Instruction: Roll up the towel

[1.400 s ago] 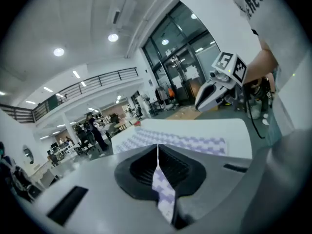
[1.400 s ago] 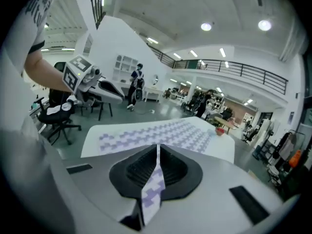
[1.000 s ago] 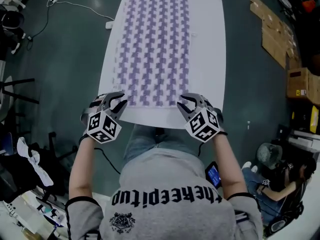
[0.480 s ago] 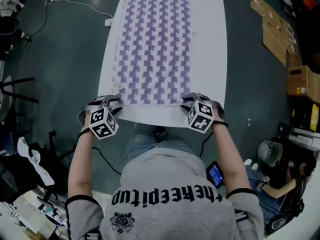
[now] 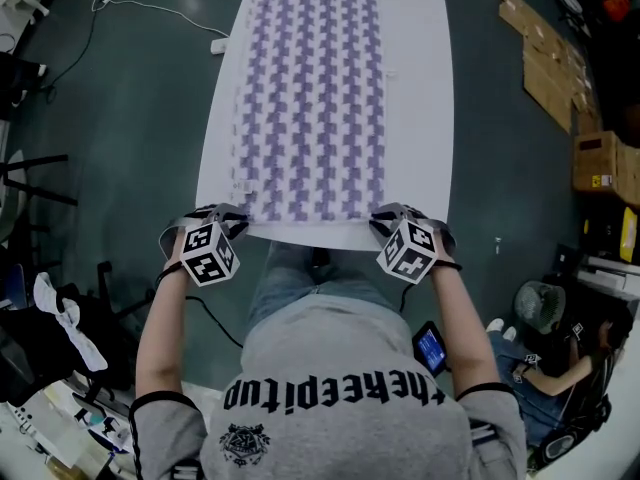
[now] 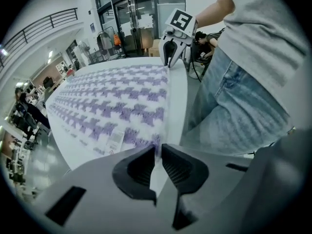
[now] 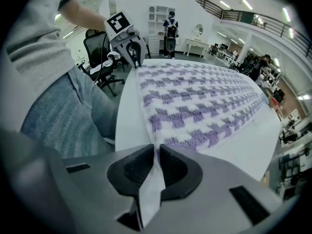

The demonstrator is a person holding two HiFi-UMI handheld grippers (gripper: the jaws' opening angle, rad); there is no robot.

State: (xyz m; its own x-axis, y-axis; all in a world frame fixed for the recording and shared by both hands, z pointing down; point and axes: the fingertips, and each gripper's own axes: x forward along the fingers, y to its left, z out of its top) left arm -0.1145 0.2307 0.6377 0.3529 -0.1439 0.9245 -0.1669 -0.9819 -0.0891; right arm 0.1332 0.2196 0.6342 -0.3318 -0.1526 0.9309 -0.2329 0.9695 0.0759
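A purple-and-white houndstooth towel (image 5: 308, 88) lies flat along a long white table (image 5: 420, 88). My left gripper (image 5: 232, 220) is at the towel's near left corner and my right gripper (image 5: 385, 220) at its near right corner. In the left gripper view the jaws (image 6: 157, 152) have just been closing and pinch the towel's edge (image 6: 146, 116). In the right gripper view the jaws (image 7: 157, 155) have likewise just been closing, with the white hem (image 7: 151, 189) between the pads. Each gripper shows in the other's view at the far corner: the right gripper (image 6: 171, 57) and the left gripper (image 7: 135, 56).
The person stands against the table's near end (image 5: 310, 238). Cardboard boxes (image 5: 545, 58) lie on the floor at the right. A cable (image 5: 150, 10) runs over the floor at the upper left. Someone sits at the lower right (image 5: 560, 368). A label (image 6: 115, 141) is on the towel near my left gripper.
Both grippers came down and toward the person from over the towel's end to its near corners. Their jaws, open a second ago, now pinch the edge.
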